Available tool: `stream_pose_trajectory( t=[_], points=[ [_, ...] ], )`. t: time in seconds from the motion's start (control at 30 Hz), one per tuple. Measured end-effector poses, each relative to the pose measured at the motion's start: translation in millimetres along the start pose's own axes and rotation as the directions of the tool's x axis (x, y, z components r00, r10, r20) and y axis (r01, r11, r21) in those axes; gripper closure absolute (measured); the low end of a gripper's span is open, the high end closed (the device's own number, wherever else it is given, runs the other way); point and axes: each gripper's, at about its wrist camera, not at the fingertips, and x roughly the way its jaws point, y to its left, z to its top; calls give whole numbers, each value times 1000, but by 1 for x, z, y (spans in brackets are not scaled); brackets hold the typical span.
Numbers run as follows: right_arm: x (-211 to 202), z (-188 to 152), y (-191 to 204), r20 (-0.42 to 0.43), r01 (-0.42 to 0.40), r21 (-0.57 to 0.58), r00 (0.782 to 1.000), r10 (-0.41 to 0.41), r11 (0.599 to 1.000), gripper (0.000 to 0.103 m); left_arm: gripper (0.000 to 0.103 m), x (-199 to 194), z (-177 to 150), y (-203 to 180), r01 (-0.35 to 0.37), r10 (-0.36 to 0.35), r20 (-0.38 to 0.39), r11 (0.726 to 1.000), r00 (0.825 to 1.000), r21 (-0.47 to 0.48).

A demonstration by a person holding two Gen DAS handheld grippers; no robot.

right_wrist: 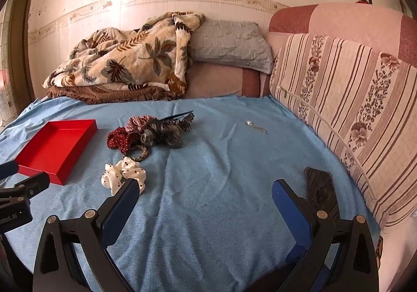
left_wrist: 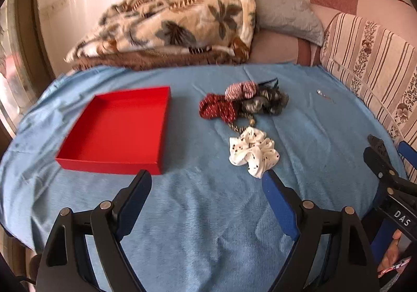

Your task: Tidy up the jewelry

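You have the wide pale-blue cloth (left_wrist: pixel 208 213) spread under everything, and on it the shallow red cardboard box (left_wrist: pixel 117 130), empty as far as you can see, is your landmark. To the right of the box lies a bunched heap of patterned fabric scrunchies (left_wrist: pixel 242 104) in dark red, pink and grey, and nearer you than that heap sits the white dotted fabric scrunchie (left_wrist: pixel 252 151), alone. Farther right of the box, well past the heap, a thin small chain with a shiny round end (right_wrist: pixel 256 127) lies flat. Your left gripper (left_wrist: pixel 208 182) hovers with its jaws spread wide and empty — the white scrunchie is just ahead of its right-hand finger, so this hand looks the nearer one. Your right gripper (right_wrist: pixel 206 190) is likewise wide apart and empty; from it the scrunchie lies ahead to the left, beside its left finger.
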Motion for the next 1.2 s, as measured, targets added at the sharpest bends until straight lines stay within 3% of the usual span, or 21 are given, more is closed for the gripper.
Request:
stream_pose_trajectory(
  t=[0.33, 0.57, 0.73, 0.93, 1.2],
  points=[
    [44, 10, -6, -54, -37, 10, 998, 37, 999, 0, 21, 67, 18, -13, 101, -102, -119, 995, 988, -19],
    [100, 44, -9, -98, -157, 90, 981, 166, 984, 2, 26, 114, 32, -23, 130, -136, -176, 990, 975, -44],
    [141, 73, 1, -130, -252, 133, 954, 269, 959, 12, 29, 136, 37, -27, 138, -146, -196, 989, 970, -53],
    [182, 112, 36, -136, -431, 166, 881, 454, 887, 14, 35, 155, 38, -27, 154, -170, -219, 984, 961, -87],
    [247, 118, 83, -262, -445, 157, 842, 472, 882, 22, 36, 168, 37, -26, 167, -191, -234, 979, 953, -117]
  ],
)
